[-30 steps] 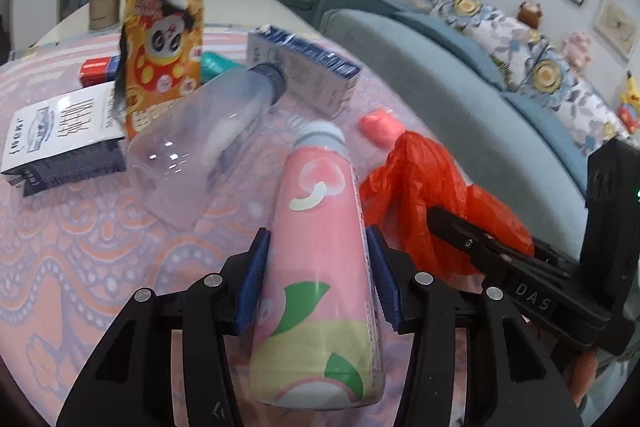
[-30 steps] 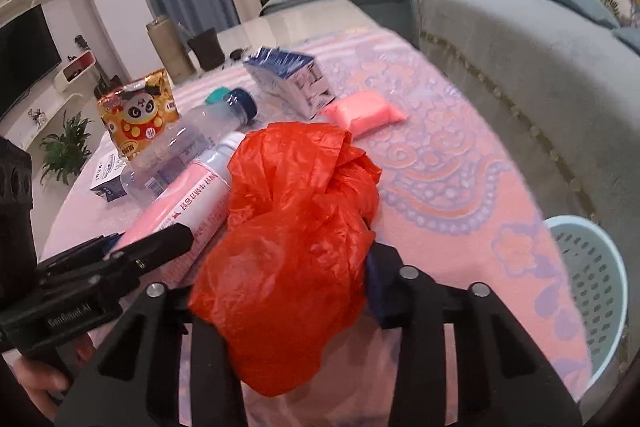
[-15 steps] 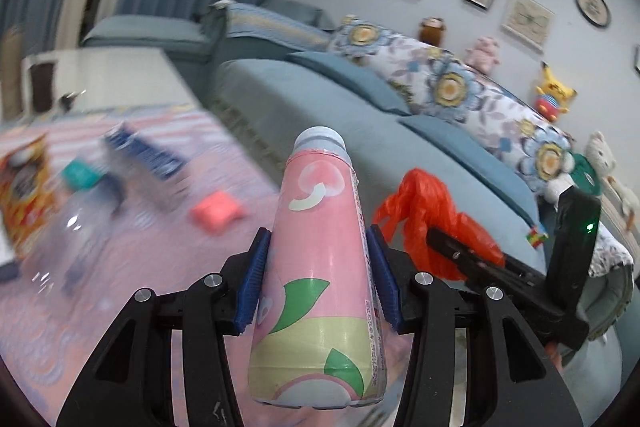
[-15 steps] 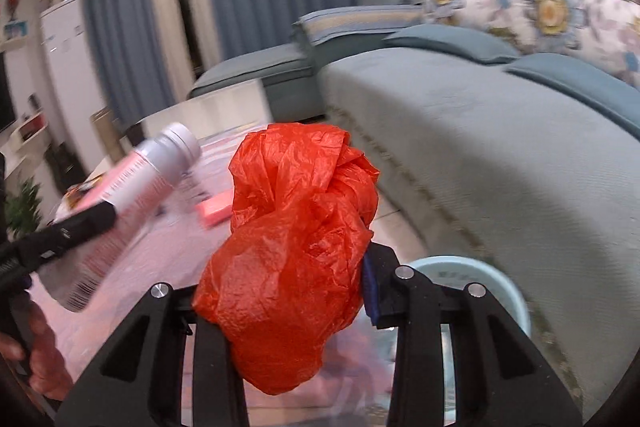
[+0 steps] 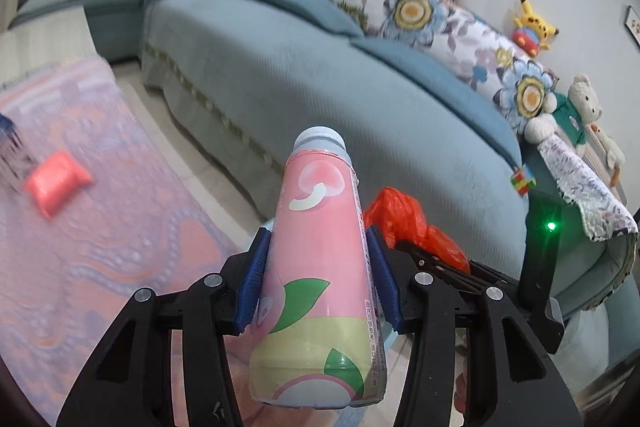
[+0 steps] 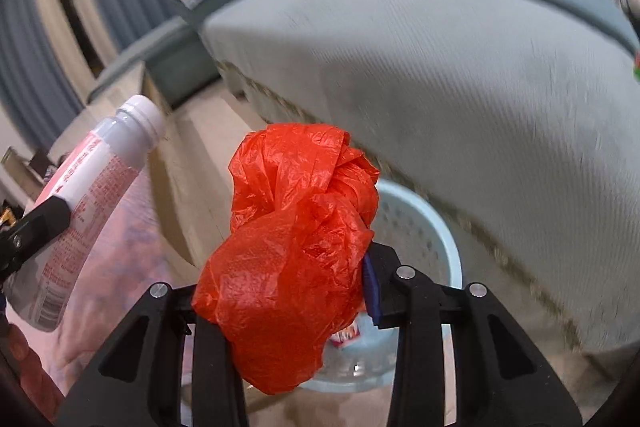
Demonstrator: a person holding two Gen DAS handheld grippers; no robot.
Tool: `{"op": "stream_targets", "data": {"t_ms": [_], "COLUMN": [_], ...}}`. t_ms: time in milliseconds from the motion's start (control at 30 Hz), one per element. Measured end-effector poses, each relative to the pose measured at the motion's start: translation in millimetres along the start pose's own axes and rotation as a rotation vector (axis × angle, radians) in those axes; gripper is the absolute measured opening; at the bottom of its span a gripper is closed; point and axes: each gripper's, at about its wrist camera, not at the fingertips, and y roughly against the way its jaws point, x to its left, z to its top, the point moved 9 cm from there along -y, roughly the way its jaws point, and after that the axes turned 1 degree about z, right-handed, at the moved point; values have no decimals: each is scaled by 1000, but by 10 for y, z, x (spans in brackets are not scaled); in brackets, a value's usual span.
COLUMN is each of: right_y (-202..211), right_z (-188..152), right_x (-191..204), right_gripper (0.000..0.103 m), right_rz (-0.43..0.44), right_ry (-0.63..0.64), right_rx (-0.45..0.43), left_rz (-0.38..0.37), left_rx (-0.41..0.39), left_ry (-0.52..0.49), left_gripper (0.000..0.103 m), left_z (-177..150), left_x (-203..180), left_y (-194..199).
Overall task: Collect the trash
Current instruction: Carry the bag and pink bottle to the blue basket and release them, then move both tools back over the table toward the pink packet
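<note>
My left gripper [image 5: 318, 269] is shut on a pink peach-print bottle [image 5: 318, 267] with a white cap, its blue pads pressing both sides. The same pink bottle [image 6: 86, 195] shows at the left of the right wrist view. My right gripper [image 6: 288, 291] is shut on a crumpled red plastic bag [image 6: 296, 247], which bulges over its fingers; the red bag [image 5: 404, 223] also shows just right of the bottle in the left wrist view. Under the bag stands a pale blue perforated waste basket [image 6: 420, 227] on the floor beside the sofa, with some trash inside.
A long blue-grey sofa [image 5: 320, 75] with floral cushions and soft toys fills the background. The table with its pink patterned cloth [image 5: 80, 219] lies at the left, bearing a small pink packet [image 5: 56, 181]. Beige floor runs between table and sofa.
Both grippers swung away from the table toward the sofa, each keeping its load. The table clutter slid out of view, and the blue basket now sits beneath the red bag.
</note>
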Motion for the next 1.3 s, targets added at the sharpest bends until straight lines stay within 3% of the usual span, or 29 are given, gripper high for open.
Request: {"op": "stream_targets", "data": {"t_ms": [167, 300, 367, 667, 833, 1000, 1133, 1300], "right_y": [-187, -253, -282, -74, 206, 567, 659, 508], "right_z": [-123, -164, -157, -20, 113, 221, 165, 1], "right_x": [-172, -214, -203, 33, 462, 1181, 1801, 2466], "right_gripper": [39, 50, 55, 55, 55, 55, 55, 55], "right_rz": [-10, -18, -8, -1, 71, 167, 243, 294], "right_ry": [-57, -70, -78, -10, 76, 222, 334, 444], "right_rx": [60, 81, 86, 20, -58, -161, -180, -167], "left_rz": [0, 8, 12, 16, 33, 69, 199, 376], "left_rx": [64, 55, 50, -13, -82, -180, -236, -228], "left_ry": [16, 16, 9, -3, -3, 30, 54, 123], "left_gripper": [47, 63, 63, 62, 62, 64, 66, 70], "left_z": [-115, -125, -129, -22, 123, 263, 283, 168], "left_x": [105, 158, 193, 237, 303, 577, 1082, 1897], "left_y": [-221, -224, -184, 91, 463, 1068, 1568, 1965]}}
